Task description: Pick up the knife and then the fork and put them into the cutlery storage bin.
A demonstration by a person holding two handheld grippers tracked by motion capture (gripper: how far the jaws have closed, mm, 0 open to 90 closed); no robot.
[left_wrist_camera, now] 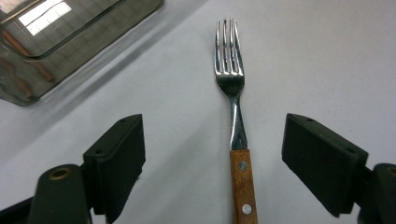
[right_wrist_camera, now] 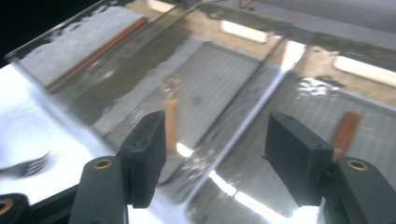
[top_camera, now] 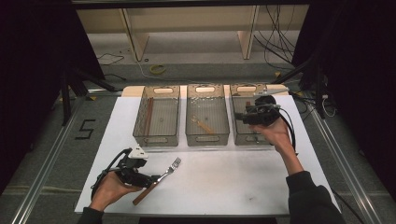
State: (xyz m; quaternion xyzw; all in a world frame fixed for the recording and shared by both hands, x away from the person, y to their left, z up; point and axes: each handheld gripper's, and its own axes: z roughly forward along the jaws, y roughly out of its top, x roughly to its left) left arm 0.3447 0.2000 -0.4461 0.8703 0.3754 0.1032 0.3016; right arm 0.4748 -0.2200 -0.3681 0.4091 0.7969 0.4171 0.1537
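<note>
Table [top_camera: 210, 186] with a white top fills the middle of the high view, its near half mostly bare, so there is wide open room between the two hands. Three clear plastic bins stand side by side along the far edge, close together: the left bin [top_camera: 157, 135], the middle bin [top_camera: 207, 136] and the right bin [top_camera: 243, 137].

One fork [top_camera: 161, 179] with a wooden handle lies on the white top near the front left corner, tines pointing away toward the bins. In the left gripper view the fork [left_wrist_camera: 236, 130] lies straight up the middle between the two black jaws, which stand wide apart on either side and do not touch it. The left gripper [top_camera: 150, 181], released, rests low at the handle end, held in the person's left hand [top_camera: 109, 189].

The right gripper [top_camera: 240, 116] hovers over the right bin, held in the right hand [top_camera: 276, 133]; its jaws are parted with nothing between them. In the right gripper view, a wooden-handled utensil [right_wrist_camera: 170, 116] lies in the middle bin, another brown handle [right_wrist_camera: 345, 128] in the right bin, and a long brown stick [right_wrist_camera: 98, 51] in the left bin; the picture is blurred.

A black mark shaped like the figure 5 [top_camera: 85, 129] is taped on the floor left of the table.
</note>
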